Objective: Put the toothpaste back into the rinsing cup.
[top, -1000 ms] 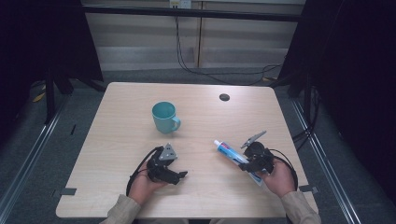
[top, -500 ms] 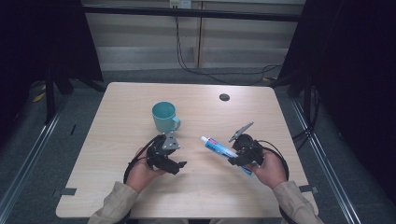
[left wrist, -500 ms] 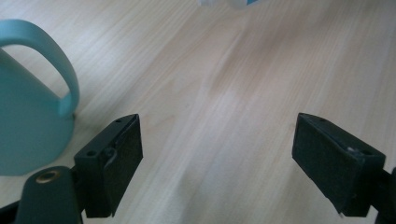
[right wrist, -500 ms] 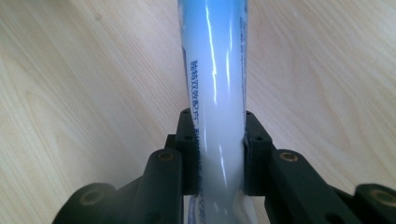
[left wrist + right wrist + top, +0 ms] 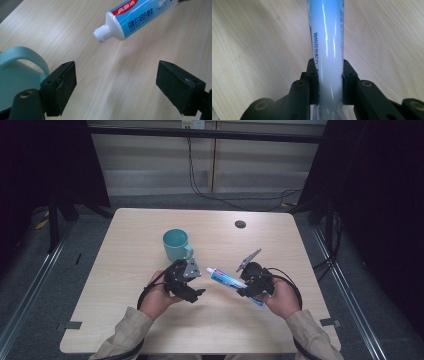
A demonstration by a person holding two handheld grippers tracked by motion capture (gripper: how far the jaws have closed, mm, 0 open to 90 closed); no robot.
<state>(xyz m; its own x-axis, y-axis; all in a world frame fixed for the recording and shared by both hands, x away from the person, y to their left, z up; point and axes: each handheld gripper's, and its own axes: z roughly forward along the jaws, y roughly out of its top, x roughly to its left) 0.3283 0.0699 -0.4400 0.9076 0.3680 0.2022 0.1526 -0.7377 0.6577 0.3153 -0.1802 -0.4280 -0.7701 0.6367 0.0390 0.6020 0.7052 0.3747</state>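
Wood table (image 5: pixel 125 320) w/ teal mug (image 5: pixel 176 245), dark disc (image 5: pixel 240 224).

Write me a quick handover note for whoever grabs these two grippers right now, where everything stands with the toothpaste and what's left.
Right gripper: shut on the toothpaste tube, clamped at the tube's rear part and held off the table, cap pointing toward the left gripper.
Left gripper: open, nothing between its fingers; the tube's white cap lies just ahead of them, not yet touched.
Teal mug: upright on the table, just beyond the left gripper.
Done: tube picked up and presented.
Left, probably: bring the left fingers onto the cap and close; cap is still on.
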